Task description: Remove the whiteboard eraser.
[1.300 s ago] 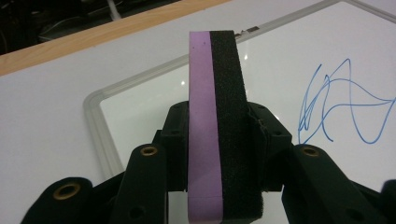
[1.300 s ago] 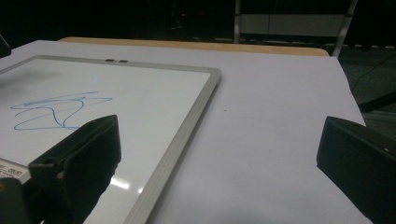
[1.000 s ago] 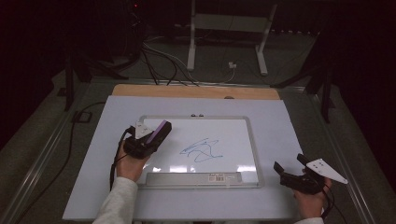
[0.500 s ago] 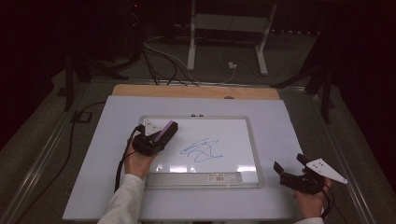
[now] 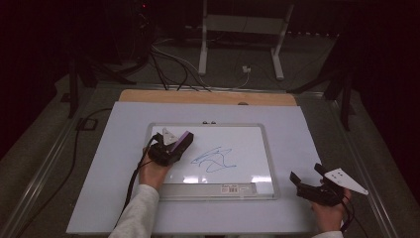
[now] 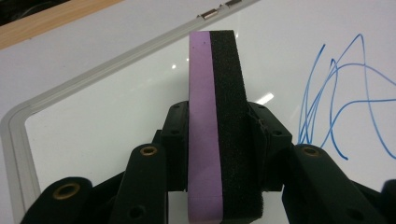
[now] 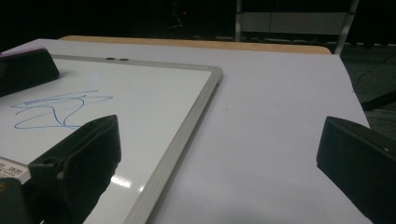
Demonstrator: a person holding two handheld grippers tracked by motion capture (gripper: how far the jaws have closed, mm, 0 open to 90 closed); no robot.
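One eraser (image 5: 181, 142) has shifted toward the scribble (image 5: 216, 159).

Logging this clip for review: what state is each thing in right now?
Eraser: clamped on edge in left gripper, over the board.
Whiteboard: flat on the table, blue scribble unwiped.
Right gripper: open, empty, beside the board.

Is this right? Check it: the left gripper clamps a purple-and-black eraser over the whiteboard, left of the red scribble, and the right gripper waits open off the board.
One thing is wrong: the scribble is blue, not red, as the left gripper view shows. The rest holds: the left gripper clamps the purple-and-black eraser over the whiteboard, left of the scribble, and the right gripper waits open off the board.
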